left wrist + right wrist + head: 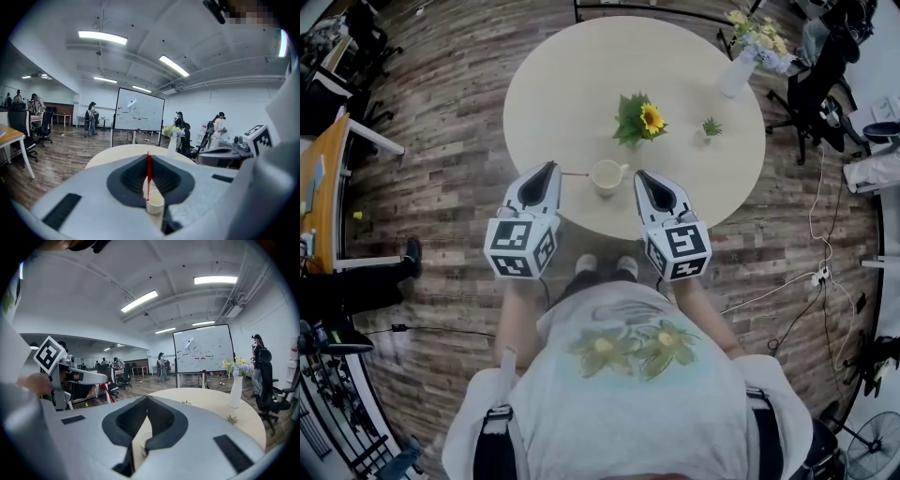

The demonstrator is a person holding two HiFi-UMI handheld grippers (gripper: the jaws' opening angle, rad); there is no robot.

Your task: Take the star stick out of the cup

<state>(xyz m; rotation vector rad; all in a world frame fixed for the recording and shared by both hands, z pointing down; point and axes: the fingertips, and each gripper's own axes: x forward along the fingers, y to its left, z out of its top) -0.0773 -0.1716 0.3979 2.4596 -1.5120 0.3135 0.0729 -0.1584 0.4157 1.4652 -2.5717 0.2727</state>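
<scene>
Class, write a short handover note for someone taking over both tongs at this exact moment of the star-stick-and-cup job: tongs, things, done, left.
Left tongs: shut on the red star stick.
Right tongs: shut, empty, beside the cup.
Things: the cup stands on the round table between the two tongs; the stick's far end reaches the cup's mouth.
Done: stick gripped.
Left: draw it clear of the cup; whether it is already out I cannot tell.
</scene>
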